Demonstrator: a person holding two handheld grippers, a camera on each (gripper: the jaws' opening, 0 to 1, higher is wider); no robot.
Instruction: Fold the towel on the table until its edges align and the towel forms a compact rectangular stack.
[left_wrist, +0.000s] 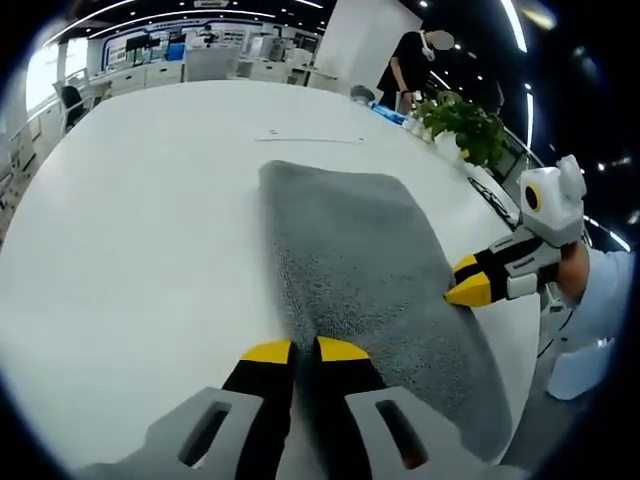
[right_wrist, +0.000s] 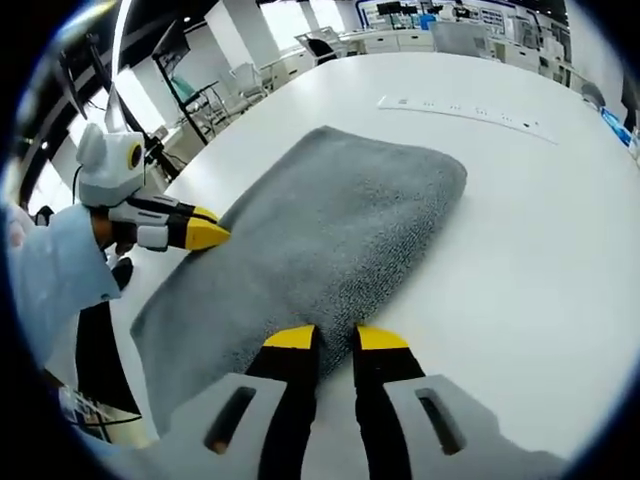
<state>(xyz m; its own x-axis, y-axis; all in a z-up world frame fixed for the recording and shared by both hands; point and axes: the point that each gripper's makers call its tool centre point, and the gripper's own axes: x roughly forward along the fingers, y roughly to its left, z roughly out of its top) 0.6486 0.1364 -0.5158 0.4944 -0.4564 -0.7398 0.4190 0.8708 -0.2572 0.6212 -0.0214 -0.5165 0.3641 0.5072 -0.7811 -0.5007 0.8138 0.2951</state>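
Two grippers meet one grey towel (left_wrist: 370, 270). We see the left gripper (left_wrist: 306, 349) at 6 o'clock in the left gripper view, jaws nearly together, pinching the towel's near edge. In the right gripper view the right gripper (right_wrist: 334, 336) at 6 o'clock, jaws narrowly apart, also grips the edge. Beyond, the folded towel lies flat on the white counter (left_wrist: 150, 230). A plant (left_wrist: 465, 125) stands at 2 o'clock.

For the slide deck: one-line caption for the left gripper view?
Left gripper and right gripper pinch opposite edges of a grey towel on a white table.
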